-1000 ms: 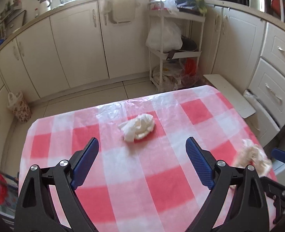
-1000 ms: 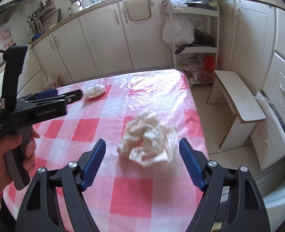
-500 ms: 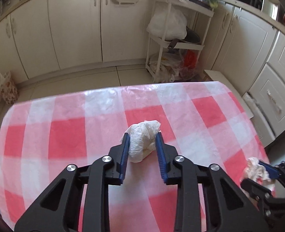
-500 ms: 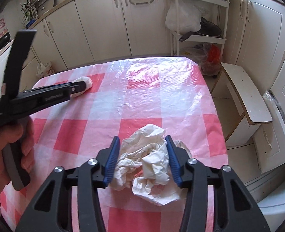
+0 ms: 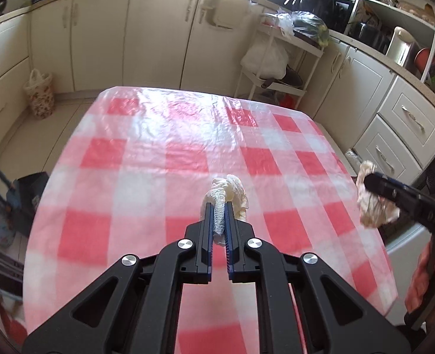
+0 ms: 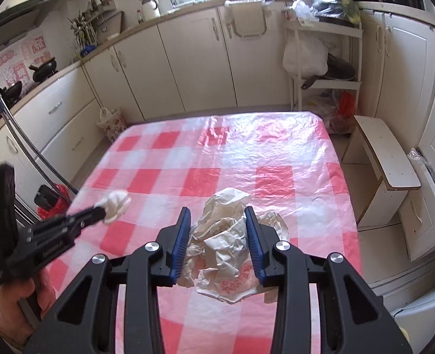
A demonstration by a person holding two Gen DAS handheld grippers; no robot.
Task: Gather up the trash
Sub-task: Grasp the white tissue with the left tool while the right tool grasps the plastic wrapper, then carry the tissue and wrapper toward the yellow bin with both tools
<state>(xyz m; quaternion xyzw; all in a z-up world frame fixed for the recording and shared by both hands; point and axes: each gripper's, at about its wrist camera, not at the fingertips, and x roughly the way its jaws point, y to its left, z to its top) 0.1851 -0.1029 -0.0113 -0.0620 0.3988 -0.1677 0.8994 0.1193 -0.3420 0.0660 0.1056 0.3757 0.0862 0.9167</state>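
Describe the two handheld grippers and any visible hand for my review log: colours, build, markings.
Both the left gripper and the right gripper are matte black plastic with triangular cut-outs, silver pivot screws and ribbed blue finger pads. From the right wrist view the left one shows a pistol-style handle with small pale lettering, too blurred to read. The left hand is bare; no cables or sleeves are visible.

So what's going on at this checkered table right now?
A person is clearing trash with a handheld gripper in each hand. The left gripper is shut on a small white tissue wad, held above the red-and-white tablecloth. The right gripper is shut on a bigger crumpled paper wrapper. No other loose trash shows on the cloth, and no bin is clearly identifiable.
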